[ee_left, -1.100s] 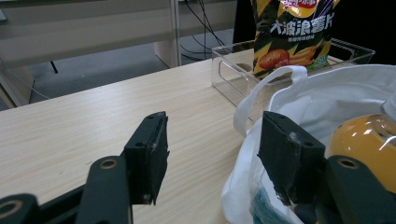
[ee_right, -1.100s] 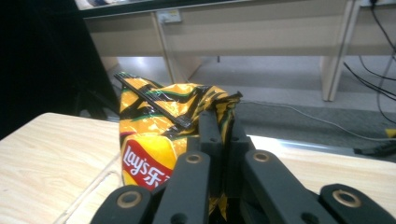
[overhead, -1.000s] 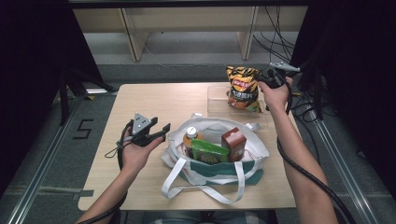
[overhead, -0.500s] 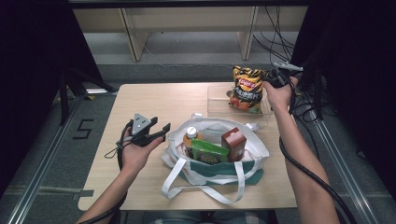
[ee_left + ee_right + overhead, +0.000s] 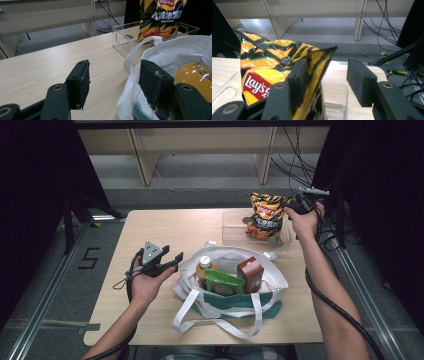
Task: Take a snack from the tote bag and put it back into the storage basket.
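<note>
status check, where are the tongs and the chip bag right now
Right tongs just opened, chip bag released upright in clear tray. Left tongs open at tote bag rim. Nothing in the way.

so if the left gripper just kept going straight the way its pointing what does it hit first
Probably the white tote bag: the left gripper stands open at the bag's rim. Beyond it stands the clear tray with the chip bag, though depth is unclear.

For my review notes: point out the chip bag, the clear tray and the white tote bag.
chip bag (image 5: pixel 265 216), high view, front face.
clear tray (image 5: pixel 234 231), high view, bare left floor.
white tote bag (image 5: pixel 225 256), high view, far rim.
</note>
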Tool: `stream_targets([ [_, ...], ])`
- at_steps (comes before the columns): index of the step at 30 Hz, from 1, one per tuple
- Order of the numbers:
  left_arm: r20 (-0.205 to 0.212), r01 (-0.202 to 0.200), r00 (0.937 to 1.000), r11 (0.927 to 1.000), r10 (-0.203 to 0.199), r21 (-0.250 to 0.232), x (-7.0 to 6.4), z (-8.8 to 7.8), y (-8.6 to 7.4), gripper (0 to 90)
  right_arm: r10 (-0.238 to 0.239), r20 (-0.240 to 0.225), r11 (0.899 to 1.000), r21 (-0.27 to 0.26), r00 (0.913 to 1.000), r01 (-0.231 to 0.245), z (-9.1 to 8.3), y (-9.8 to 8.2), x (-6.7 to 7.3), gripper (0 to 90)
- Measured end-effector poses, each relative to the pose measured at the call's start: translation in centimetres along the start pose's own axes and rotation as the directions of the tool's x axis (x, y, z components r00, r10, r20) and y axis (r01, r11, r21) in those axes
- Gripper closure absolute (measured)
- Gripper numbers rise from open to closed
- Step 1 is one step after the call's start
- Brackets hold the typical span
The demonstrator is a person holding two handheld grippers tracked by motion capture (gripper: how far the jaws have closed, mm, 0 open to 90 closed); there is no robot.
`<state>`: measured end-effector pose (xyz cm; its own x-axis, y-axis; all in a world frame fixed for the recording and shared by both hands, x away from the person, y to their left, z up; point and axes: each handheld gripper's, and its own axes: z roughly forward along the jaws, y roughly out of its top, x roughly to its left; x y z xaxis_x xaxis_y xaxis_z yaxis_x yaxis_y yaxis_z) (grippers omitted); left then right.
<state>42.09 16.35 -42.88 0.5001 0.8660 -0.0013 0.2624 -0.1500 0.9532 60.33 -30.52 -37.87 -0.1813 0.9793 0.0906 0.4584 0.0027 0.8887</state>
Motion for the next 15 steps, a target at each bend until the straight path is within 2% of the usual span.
stream_targets([
  [1,0.000,-0.002,1.0000,1.0000,0.002,-0.001,0.0,0.0,0.0,41.1,-0.005,0.005,1.000,-0.007,1.0000,0.005,0.0,-0.1,-0.1,49.4],
  [2,0.001,-0.002,1.0000,1.0000,0.002,-0.002,0.0,0.0,0.0,41.1,0.026,0.013,1.000,0.003,0.9996,-0.026,-0.3,-0.1,0.2,49.3],
  [4,0.000,-0.001,1.0000,1.0000,0.001,-0.005,0.0,-0.1,0.1,41.1,0.035,0.020,0.999,-0.002,0.9992,-0.035,-0.6,-0.2,0.4,49.3],
  [6,-0.002,0.001,1.0000,1.0000,-0.001,-0.006,0.0,-0.1,0.1,41.1,0.013,0.036,1.000,-0.013,0.9992,-0.013,-0.8,-0.3,0.5,49.3],
  [8,-0.003,0.000,1.0000,1.0000,0.000,-0.005,0.0,-0.1,0.1,41.1,-0.020,0.032,0.999,-0.028,0.9993,0.021,-1.0,-0.2,0.2,49.3],
  [9,-0.003,0.001,1.0000,1.0000,-0.001,-0.005,0.0,-0.1,0.1,41.1,0.028,0.026,0.999,-0.026,0.9993,-0.027,-1.2,-0.1,0.5,49.4],
  [10,-0.003,0.002,1.0000,1.0000,-0.002,-0.005,0.0,0.0,0.1,41.1,0.011,0.039,0.999,-0.034,0.9992,-0.010,-1.4,-0.1,0.4,49.4],
  [14,-0.006,0.001,1.0000,1.0000,-0.001,-0.006,0.0,0.0,0.2,41.1,0.030,0.030,0.998,-0.050,0.9991,-0.028,-2.4,-0.1,0.5,48.2],
  [15,-0.006,0.001,1.0000,1.0000,-0.001,-0.006,0.0,0.0,0.1,41.1,0.022,0.034,0.998,-0.052,0.9992,-0.020,-2.6,-0.1,0.5,48.1],
])
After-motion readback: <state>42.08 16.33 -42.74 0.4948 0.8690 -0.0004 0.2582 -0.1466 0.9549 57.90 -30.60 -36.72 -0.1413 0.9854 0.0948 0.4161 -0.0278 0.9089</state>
